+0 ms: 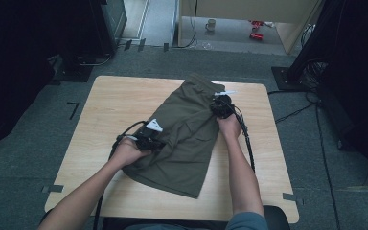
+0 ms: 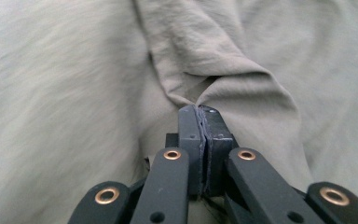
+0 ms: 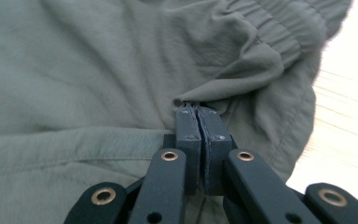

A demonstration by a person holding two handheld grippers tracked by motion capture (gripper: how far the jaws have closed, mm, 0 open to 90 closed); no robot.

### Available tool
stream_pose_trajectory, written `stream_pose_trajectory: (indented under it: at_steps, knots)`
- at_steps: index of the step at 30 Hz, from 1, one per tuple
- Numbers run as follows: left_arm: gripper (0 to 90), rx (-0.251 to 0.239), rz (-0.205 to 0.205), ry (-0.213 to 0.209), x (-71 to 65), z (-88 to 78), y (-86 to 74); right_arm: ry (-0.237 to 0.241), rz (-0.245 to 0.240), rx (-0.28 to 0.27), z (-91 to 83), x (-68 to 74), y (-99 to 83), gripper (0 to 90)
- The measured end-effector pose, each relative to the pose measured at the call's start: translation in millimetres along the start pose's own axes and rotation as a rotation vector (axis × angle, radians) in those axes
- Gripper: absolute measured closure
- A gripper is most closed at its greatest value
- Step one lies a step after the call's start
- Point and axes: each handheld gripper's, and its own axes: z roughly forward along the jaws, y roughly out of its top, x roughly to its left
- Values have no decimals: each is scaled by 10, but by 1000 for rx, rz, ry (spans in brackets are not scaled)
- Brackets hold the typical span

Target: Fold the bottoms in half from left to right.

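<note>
Garment: olive-green woven cloth shorts (image 1: 184,136), lying flat on the pale wooden table (image 1: 105,103), already doubled leg over leg; elastic waistband at the far end, hems at the near end.
Long axis: running from far right to near left, slightly aslant to the table edge.
Left gripper (image 2: 199,111): black two-jaw tool at the garment's left edge, about halfway down its length; jaws pressed together on a pinch of olive cloth, folds radiating from the tips.
Right gripper (image 3: 198,108): black two-jaw tool at the right edge near the gathered waistband (image 3: 279,35), jaws likewise closed on a small tuck of fabric; bare table wood just beyond to the right.
Relation that matters: both grips sit on the far half of the shorts, on opposite side edges, with the hem end lying free toward the person, below and between the two hands.
Nearer hand: left hand closer to the hems, right hand closer to the waistband.
Likely step: judged as a fold in progress, waistband end to be carried toward the hems along the long axis.
Risk: a thin pinch may slip out, or only the top layer may lift.
</note>
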Motion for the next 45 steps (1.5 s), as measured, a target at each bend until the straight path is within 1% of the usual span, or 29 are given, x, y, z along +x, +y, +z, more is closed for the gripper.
stream_pose_trajectory:
  at_steps: [1, 4, 5, 6, 7, 8, 9, 10, 11, 13, 16, 19, 21, 22, 25, 26, 29, 32, 34, 36, 38, 40, 41, 43, 45]
  knots:
    - [891, -4, -10, 29, 91, -39, -33, 4, 0, -4, 8, 18, 1, 878]
    - [891, -5, -47, 80, 290, -126, -104, 20, -5, -13, 31, 110, 2, 878]
    - [892, 0, -85, 84, 354, -159, -122, 25, -10, -16, 36, 138, 2, 878]
    - [893, 1, -115, 83, 382, -181, -131, 27, -21, -24, 43, 168, -6, 878]
    - [895, 1, -125, 81, 393, -198, -135, 23, -34, -36, 47, 186, -19, 878]
    - [895, -4, -128, 81, 391, -215, -137, 19, -41, -44, 48, 194, -28, 878]
    - [896, -5, -122, 82, 372, -237, -131, 18, -40, -51, 50, 197, -37, 878]
    - [896, -10, -100, 86, 334, -270, -120, 20, -29, -54, 50, 193, -41, 879]
    - [896, -17, -91, 85, 305, -290, -113, 26, -22, -53, 49, 184, -41, 878]
    - [897, -36, -67, 85, 221, -352, -83, 28, -22, -53, 49, 181, -42, 879]
    - [898, -71, -39, 71, 71, -457, -28, 21, -25, -53, 49, 192, -41, 879]
    - [899, -100, -1, 54, -106, -549, 37, 19, -23, -52, 49, 194, -41, 880]
    - [899, -112, 26, 41, -221, -595, 79, 20, -19, -53, 50, 194, -40, 880]
    - [899, -117, 32, 36, -278, -609, 98, 18, -16, -51, 50, 196, -37, 880]
    - [899, -125, 61, 30, -426, -644, 158, 26, 0, -17, 28, 190, 3, 880]
    - [899, -127, 72, 30, -470, -655, 180, 34, -2, -19, 7, 186, 14, 882]
    - [899, -136, 97, 26, -593, -695, 256, 42, -16, -55, -99, 164, 69, 882]
    - [899, -160, 121, 23, -723, -738, 331, 30, -22, -99, -226, 137, 135, 877]
    - [896, -168, 128, 19, -806, -751, 370, 22, -25, -112, -285, 116, 156, 858]
    - [894, -179, 140, 21, -897, -734, 394, 11, -24, -113, -318, 101, 158, 777]
    - [894, -173, 151, 25, -972, -683, 411, 16, -25, -108, -345, 82, 152, 711]
    - [894, -166, 145, 4, -1023, -607, 420, 24, -29, -103, -375, 62, 149, 677]
    - [893, -164, 137, -10, -1048, -568, 422, 32, -28, -102, -394, 52, 149, 651]
    - [890, -154, 124, -38, -1104, -491, 427, 44, -22, -106, -452, 32, 152, 628]
    - [883, -150, 131, -66, -1179, -408, 425, 56, -15, -105, -504, 15, 153, 605]
